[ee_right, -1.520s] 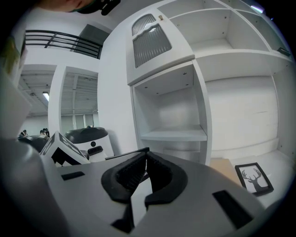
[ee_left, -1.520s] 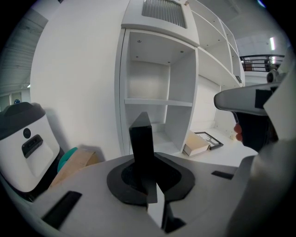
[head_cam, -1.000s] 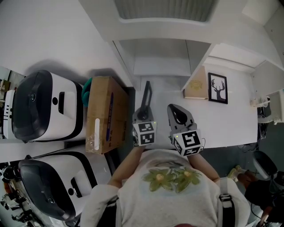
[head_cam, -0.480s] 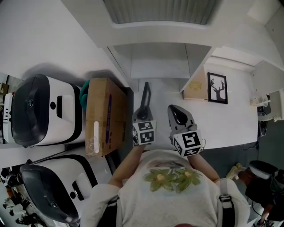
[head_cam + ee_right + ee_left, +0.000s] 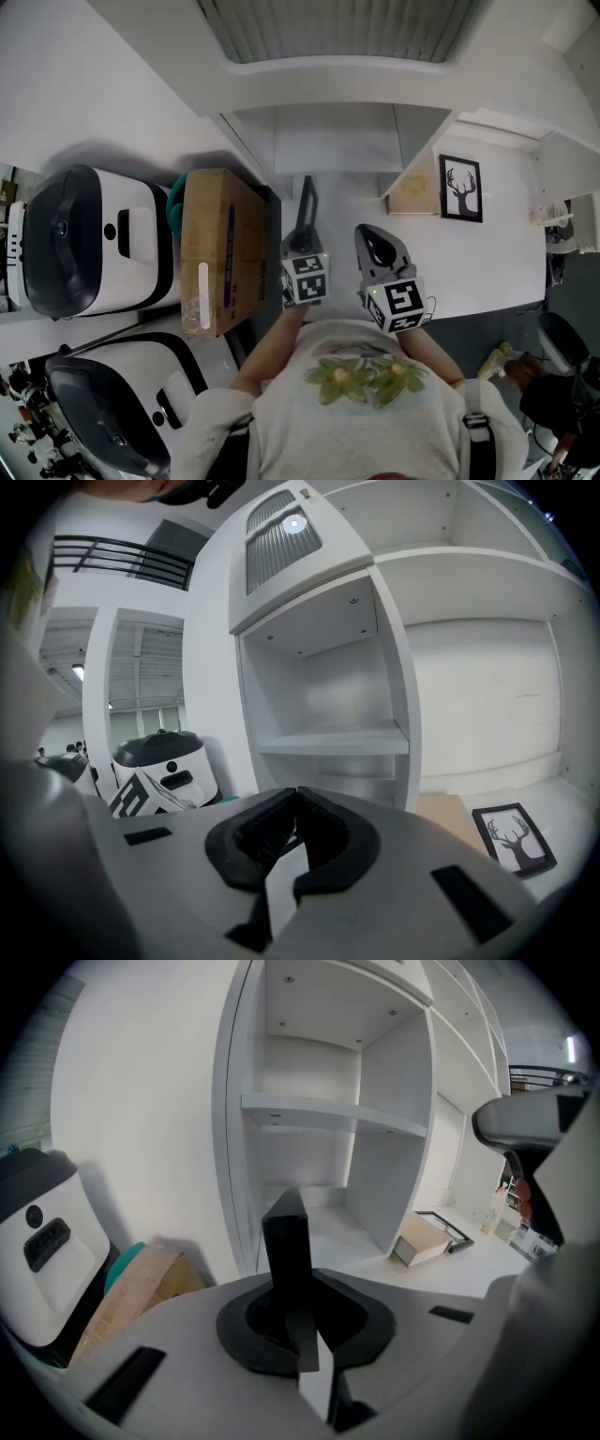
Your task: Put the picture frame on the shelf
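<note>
The picture frame (image 5: pixel 460 187), black-edged with a deer print, lies on the white surface at the right, next to a tan box (image 5: pixel 415 185). In the right gripper view the picture frame (image 5: pixel 514 839) shows at the lower right, and in the left gripper view the picture frame (image 5: pixel 442 1229) lies beyond the box. The white shelf (image 5: pixel 328 141) stands ahead, and its compartments (image 5: pixel 309 1162) hold nothing. My left gripper (image 5: pixel 308 185) is shut with nothing in it and points at the shelf's foot. My right gripper (image 5: pixel 374 236) is also shut on nothing, left of the frame and short of it.
A brown cardboard box (image 5: pixel 221 249) lies left of the left gripper, with a teal thing (image 5: pixel 177 201) behind it. Two white and black machines (image 5: pixel 89 241) (image 5: pixel 117 398) stand further left. A dark chair (image 5: pixel 561 342) is at the right edge.
The view has shifted slightly, so the shelf's top shows more. Both grippers stay shut and hold almost the same spots. The picture frame has not moved.
</note>
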{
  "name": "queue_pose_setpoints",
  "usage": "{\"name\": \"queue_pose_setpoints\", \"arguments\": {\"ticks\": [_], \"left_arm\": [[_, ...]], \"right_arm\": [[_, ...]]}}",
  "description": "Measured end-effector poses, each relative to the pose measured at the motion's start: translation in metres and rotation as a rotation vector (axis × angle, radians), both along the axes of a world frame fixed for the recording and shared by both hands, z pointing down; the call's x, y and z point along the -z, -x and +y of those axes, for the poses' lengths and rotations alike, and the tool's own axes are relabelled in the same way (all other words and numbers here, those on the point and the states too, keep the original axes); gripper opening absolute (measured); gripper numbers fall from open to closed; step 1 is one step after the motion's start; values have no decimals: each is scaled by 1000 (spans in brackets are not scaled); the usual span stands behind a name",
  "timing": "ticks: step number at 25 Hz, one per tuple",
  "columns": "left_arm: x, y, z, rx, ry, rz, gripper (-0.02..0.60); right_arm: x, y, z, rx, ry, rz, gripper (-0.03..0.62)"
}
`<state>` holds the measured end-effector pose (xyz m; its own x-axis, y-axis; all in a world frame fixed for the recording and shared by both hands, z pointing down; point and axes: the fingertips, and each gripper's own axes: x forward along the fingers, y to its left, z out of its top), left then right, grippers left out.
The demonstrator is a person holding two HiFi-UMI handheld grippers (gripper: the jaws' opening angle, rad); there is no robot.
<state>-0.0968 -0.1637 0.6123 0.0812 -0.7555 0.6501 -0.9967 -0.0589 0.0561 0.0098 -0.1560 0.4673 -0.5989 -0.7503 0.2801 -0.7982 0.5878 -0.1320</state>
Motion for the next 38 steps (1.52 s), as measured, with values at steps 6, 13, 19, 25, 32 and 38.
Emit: {"name": "queue_pose_setpoints", "arguments": {"ticks": [6,13,19,25,32,38], "left_arm": [[-11,3,-8,13,10,-6,43],[-21,1,-13,12,22,-4,43],[-26,-1,-16,5,23,-15,43],[-34,-3,-18,-18,43,-49,43],[-44,-4,-18,-30,76,-51,43],[-48,-5,-21,-41,85,-57,43]], "right_arm": [[-6,0,-5,-3,15,8,32],[-10,0,-7,-9,21,15,32],[-14,-1,-8,-14,30,20,32],[-15,0,-10,-16,33,23,32],[-16,-1,-11,-18,38,24,32],[-18,-2,-12,-18,41,28,32]]}}
